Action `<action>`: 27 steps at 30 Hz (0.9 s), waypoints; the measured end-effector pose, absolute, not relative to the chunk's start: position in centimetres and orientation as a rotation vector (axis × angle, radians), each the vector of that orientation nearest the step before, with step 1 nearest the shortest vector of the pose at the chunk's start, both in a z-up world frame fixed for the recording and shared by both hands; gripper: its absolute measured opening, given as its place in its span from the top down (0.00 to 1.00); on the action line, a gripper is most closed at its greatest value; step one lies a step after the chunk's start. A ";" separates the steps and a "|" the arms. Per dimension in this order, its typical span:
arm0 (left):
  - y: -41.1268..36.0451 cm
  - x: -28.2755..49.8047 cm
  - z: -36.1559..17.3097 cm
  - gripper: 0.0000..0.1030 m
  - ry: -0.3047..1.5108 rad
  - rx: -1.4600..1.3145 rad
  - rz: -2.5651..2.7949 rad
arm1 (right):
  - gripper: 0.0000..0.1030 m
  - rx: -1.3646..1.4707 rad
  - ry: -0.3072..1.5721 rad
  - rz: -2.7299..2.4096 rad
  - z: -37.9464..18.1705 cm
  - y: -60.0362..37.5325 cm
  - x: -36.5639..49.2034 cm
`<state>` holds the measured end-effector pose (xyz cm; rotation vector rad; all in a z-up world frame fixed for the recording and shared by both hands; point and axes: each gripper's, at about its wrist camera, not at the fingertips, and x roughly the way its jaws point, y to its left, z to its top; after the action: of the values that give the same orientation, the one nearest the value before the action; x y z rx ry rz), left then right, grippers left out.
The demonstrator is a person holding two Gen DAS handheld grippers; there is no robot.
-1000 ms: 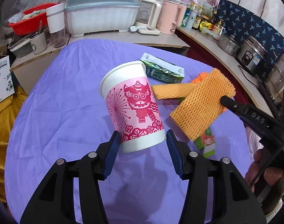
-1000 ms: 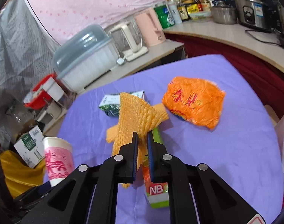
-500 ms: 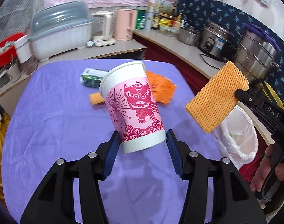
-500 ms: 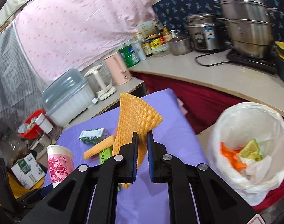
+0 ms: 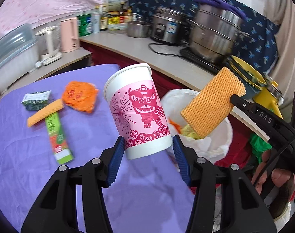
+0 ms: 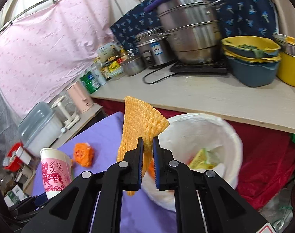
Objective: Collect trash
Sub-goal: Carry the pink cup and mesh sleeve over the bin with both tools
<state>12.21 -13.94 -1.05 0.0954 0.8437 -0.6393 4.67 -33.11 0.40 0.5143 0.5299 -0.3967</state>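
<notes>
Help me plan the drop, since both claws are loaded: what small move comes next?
Probably carry the right claw a bit further over the bin and open it: its foam net hangs at the rim, not yet over the middle. The cup follows.

the paper cup (image 5: 139,112) looks smooth and faintly glossy, printed pink on white. the foam net sleeve (image 5: 211,104) is soft, ribbed and matt orange. the purple tablecloth (image 5: 23,145) is matt woven cloth. the bin liner (image 6: 201,130) is thin, crinkled white plastic. the steamer pot (image 6: 188,25) is shiny brushed metal.
</notes>
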 end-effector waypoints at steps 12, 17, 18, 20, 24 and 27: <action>-24.8 10.6 -3.0 0.52 0.872 0.207 -0.822 | 0.91 0.519 0.531 -0.549 -1.7 -39.7 1.5; -27.6 11.3 -4.4 0.52 0.887 0.232 -0.841 | 0.91 0.538 0.544 -0.576 -2.9 -41.4 1.5; -27.9 11.4 -4.6 0.52 0.891 0.233 -0.840 | 0.91 0.541 0.548 -0.579 -3.1 -41.5 1.5; -28.6 11.7 -5.1 0.52 0.894 0.243 -0.841 | 0.91 0.542 0.556 -0.584 -3.4 -41.8 1.7; -29.3 12.3 -6.0 0.52 0.903 0.253 -0.837 | 0.90 0.546 0.567 -0.587 -4.0 -42.2 2.2; -29.4 12.6 -6.3 0.52 0.898 0.252 -0.837 | 0.89 0.550 0.574 -0.583 -4.2 -42.2 2.5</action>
<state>12.60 -29.38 -6.25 0.2516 0.8978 -0.8366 2.54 -42.23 -4.25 0.5505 0.5744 -0.5828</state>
